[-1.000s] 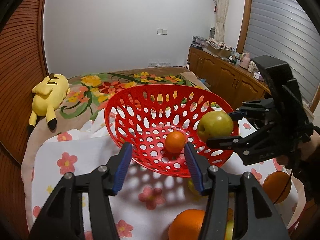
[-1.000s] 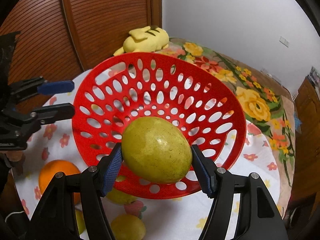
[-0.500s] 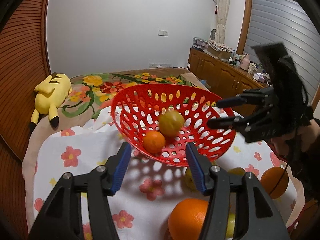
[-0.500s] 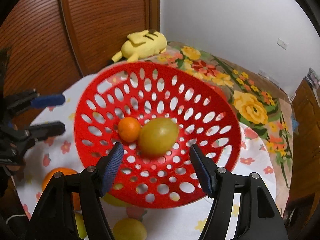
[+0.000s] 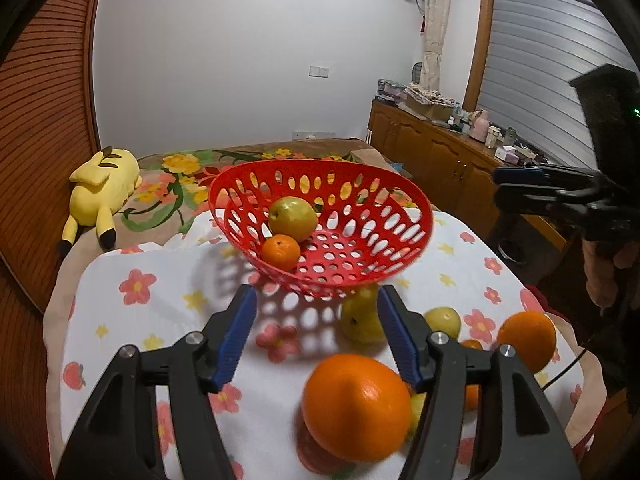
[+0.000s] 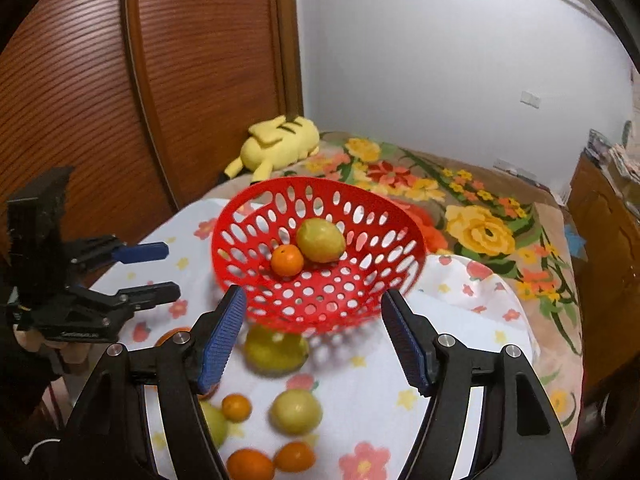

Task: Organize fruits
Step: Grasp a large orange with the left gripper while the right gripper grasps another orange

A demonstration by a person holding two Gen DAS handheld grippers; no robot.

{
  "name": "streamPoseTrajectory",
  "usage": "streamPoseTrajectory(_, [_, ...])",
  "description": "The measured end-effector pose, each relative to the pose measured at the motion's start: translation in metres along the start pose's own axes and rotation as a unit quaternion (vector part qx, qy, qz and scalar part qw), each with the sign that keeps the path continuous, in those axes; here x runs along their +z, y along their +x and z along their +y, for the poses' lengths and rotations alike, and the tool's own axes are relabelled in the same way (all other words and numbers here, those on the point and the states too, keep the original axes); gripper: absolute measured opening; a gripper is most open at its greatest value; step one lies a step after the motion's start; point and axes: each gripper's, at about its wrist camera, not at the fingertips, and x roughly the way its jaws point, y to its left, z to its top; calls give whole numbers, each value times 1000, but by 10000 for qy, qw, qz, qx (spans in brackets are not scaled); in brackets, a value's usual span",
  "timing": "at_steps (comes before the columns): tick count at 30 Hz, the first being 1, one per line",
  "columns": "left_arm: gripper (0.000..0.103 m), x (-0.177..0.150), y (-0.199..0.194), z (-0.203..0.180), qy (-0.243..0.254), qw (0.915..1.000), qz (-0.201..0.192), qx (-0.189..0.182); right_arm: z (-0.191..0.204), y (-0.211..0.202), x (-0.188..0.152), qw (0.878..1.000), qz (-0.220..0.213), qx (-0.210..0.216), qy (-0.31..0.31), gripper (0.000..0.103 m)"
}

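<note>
A red perforated basket (image 5: 384,200) (image 6: 248,216) stands on the flowered tablecloth. It holds a yellow-green fruit (image 5: 292,218) (image 6: 320,240) and a small orange (image 5: 281,253) (image 6: 287,261). My left gripper (image 5: 316,336) is open and empty, held back from the basket above a large orange (image 5: 356,400). My right gripper (image 6: 312,340) is open and empty, short of the basket's near rim. Loose yellow-green fruits (image 6: 276,350) (image 6: 296,410) and oranges (image 6: 250,464) lie on the cloth near me.
A yellow plush toy (image 5: 104,184) (image 6: 276,144) lies on the floral blanket (image 6: 480,224) behind the table. A wooden sliding door (image 6: 120,80) is at the left. A wooden cabinet (image 5: 440,160) with clutter stands at the right. Another orange (image 5: 526,340) sits near the table's right edge.
My right gripper opened and dropped the yellow-green fruit into the basket beside the small orange, then drew back. My left gripper also pulled back from the basket.
</note>
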Motion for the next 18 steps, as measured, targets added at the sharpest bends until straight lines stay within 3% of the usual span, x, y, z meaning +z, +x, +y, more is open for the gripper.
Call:
streamPoseTrajectory(9, [71, -27, -23, -22, 88, 10000, -47, 5, 2, -47, -62, 9982, -248, -347, 426, 76])
streamPoseTrajectory(18, [72, -53, -26, -26, -50, 9999, 92, 71, -8, -57, -132, 9935, -225, -579, 957, 80])
